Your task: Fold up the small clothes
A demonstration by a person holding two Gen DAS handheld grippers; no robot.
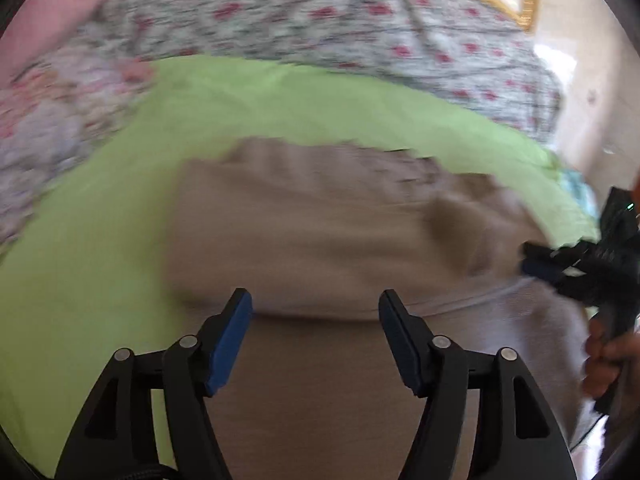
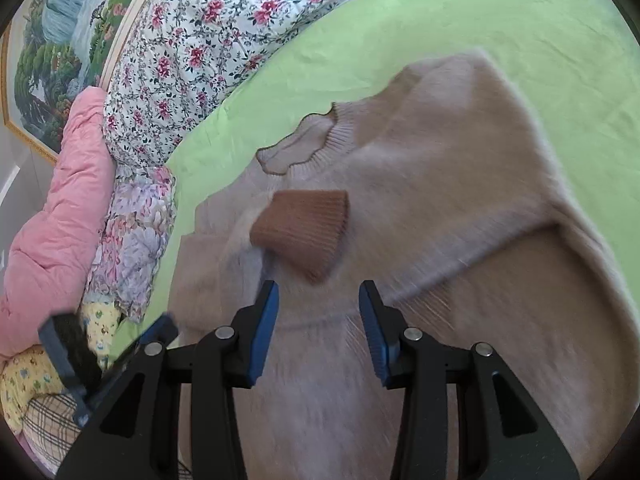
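While spread on sheet (image 2: 440,20), sweater (image 2: 420,160) lies under right claw (image 2: 319,292).

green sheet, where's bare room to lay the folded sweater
The green sheet is bare beyond the beige sweater, between its shoulder and the floral quilt. A narrower bare strip runs along the sweater's left side. It is crowded at the pink duvet and piled clothes.

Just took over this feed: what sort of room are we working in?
Most likely a bedroom: the beige sweater lies on a bed's green sheet, with a floral quilt bunched beside it and a framed landscape picture behind.
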